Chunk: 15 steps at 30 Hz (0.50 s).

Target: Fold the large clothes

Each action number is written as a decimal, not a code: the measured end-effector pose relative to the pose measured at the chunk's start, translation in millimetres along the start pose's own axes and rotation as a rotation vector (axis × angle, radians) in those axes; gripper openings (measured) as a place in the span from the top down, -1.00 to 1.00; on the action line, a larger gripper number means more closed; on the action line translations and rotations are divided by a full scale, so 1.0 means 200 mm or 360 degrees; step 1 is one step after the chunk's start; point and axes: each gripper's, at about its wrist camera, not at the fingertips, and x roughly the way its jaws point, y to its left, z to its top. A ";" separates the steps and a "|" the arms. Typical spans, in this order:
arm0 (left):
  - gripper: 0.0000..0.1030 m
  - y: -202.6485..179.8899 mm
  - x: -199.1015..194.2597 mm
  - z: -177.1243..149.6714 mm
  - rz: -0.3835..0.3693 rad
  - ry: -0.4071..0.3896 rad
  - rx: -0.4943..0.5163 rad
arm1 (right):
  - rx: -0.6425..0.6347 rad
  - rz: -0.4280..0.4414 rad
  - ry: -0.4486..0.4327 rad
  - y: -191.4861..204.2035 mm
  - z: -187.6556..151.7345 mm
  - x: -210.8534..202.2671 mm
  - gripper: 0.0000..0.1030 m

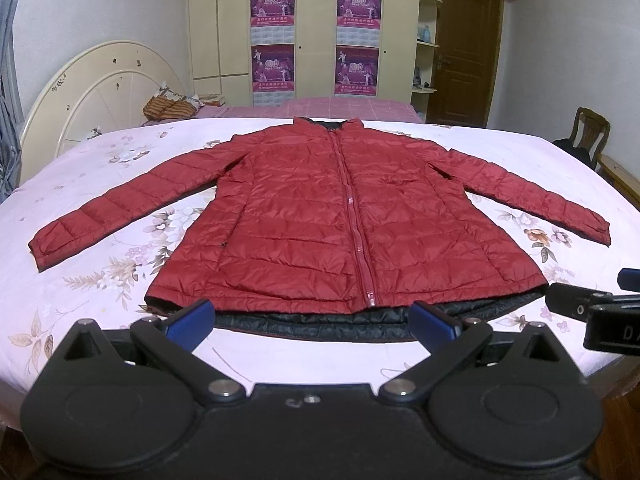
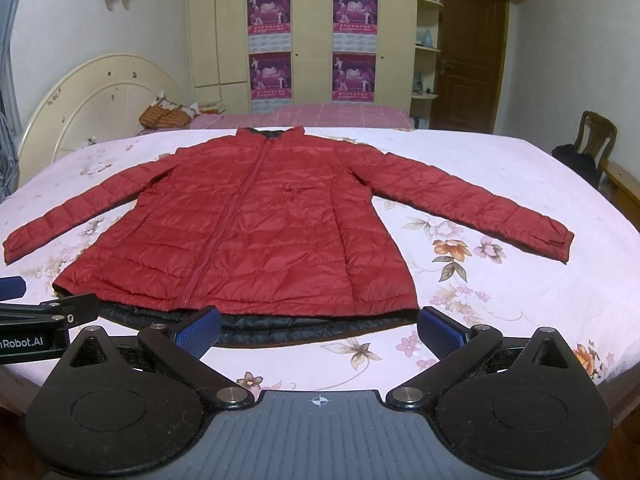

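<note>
A red quilted zip jacket (image 1: 304,216) lies flat, front up, on the floral pink bed sheet (image 1: 100,184), both sleeves spread outward and its black lining showing along the hem. It also shows in the right wrist view (image 2: 256,232). My left gripper (image 1: 312,324) is open and empty, hovering just short of the hem near the zip's lower end. My right gripper (image 2: 320,330) is open and empty, near the hem's right half. The right gripper's body shows at the right edge of the left wrist view (image 1: 592,312).
A cream rounded headboard (image 1: 100,88) stands at the left. A second bed with a pink checked cover (image 1: 320,106) lies behind. A wardrobe with purple posters (image 1: 316,36), a brown door (image 1: 466,52) and a wooden chair (image 1: 588,136) stand beyond.
</note>
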 end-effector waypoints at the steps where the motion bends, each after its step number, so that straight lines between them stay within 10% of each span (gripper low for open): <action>1: -1.00 0.00 0.00 0.00 -0.0002 -0.0001 0.0000 | 0.0001 0.0001 0.0000 0.00 0.00 0.00 -1.00; 15: -1.00 0.00 0.00 0.01 -0.0002 -0.0002 -0.0002 | 0.0003 0.0003 -0.0006 0.00 0.01 0.00 -1.00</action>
